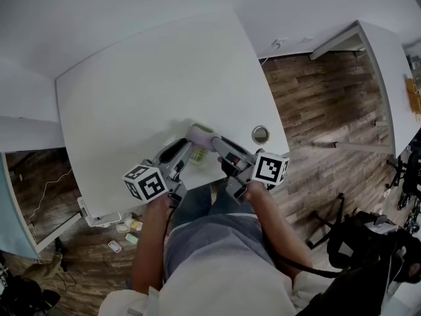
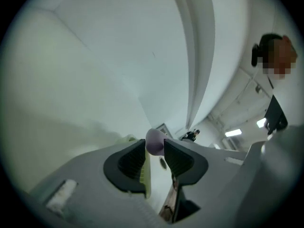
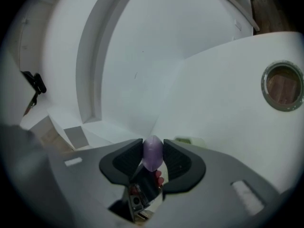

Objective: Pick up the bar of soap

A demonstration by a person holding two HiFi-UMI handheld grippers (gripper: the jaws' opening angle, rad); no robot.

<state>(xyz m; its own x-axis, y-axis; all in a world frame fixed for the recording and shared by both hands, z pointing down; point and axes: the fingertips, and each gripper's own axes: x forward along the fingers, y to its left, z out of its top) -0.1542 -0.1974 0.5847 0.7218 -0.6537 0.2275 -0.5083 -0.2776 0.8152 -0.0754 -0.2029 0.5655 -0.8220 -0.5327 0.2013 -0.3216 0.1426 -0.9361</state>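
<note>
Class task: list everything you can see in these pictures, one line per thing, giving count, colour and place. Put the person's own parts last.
bar of soap: one, lavender, clamped in the right gripper's jaws.
green object: one, pale green, on the table by the left gripper's jaws; kind unclear.
table: one, white, in front of the person.
cable hole: one, round, metal-rimmed, near the table's right edge.
small items: a few, pale, on the wood floor beside the table.
left gripper: one, grey, jaws open, pointing at the soap.
right gripper: one, grey, shut on the soap.
forearms: two, bare, behind the grippers.
</note>
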